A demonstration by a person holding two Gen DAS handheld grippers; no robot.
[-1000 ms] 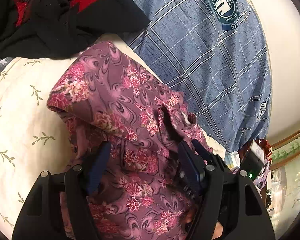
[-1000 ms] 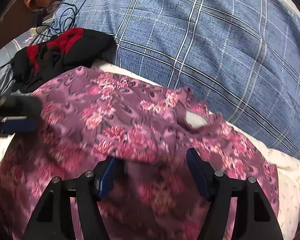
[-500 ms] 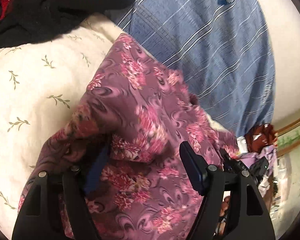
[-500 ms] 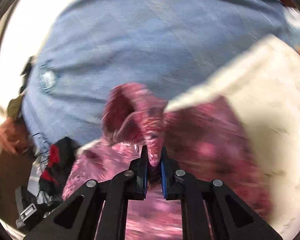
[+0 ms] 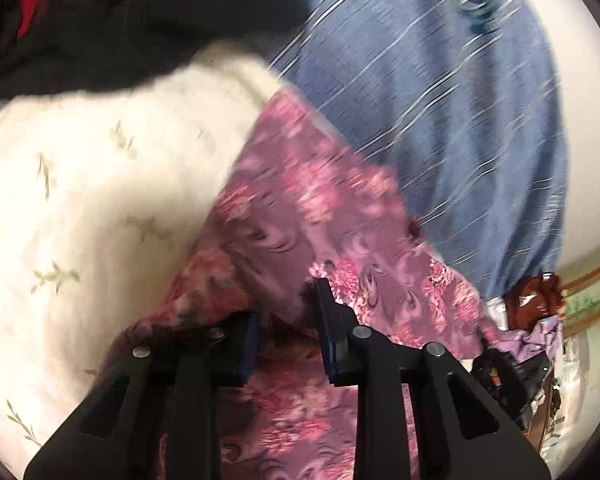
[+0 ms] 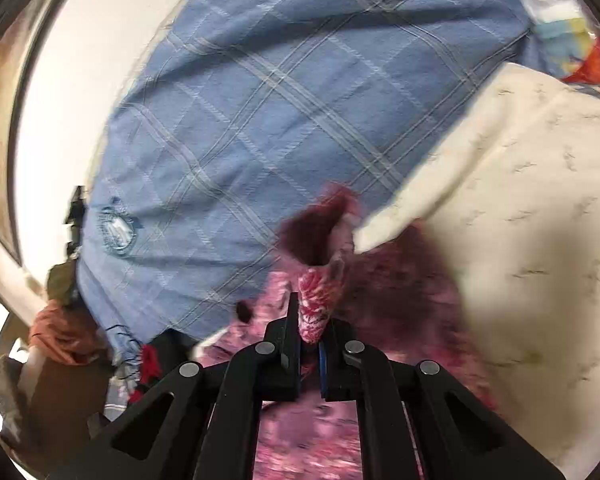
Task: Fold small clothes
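Note:
A small pink and mauve floral garment [image 5: 324, 208] lies on a cream leaf-print bedspread [image 5: 80, 184]. My left gripper [image 5: 286, 312] is partly closed, with a bunch of the garment's cloth between its blue pads; the left pad is half buried in fabric. In the right wrist view my right gripper [image 6: 310, 320] is shut on a fold of the same garment [image 6: 318, 300] and holds it lifted, the rest hanging below over the bedspread [image 6: 532, 240].
A blue checked cloth with a round emblem [image 5: 440, 92] covers the far side; it also shows in the right wrist view [image 6: 260, 112]. A black and red garment [image 5: 100, 12] lies at the upper left. Clutter [image 5: 536, 312] sits at the bed's right edge.
My right gripper closed on a fold of the floral garment and lifted it. My left gripper's jaws narrowed around the cloth and the garment was pulled away from the black and red garment.

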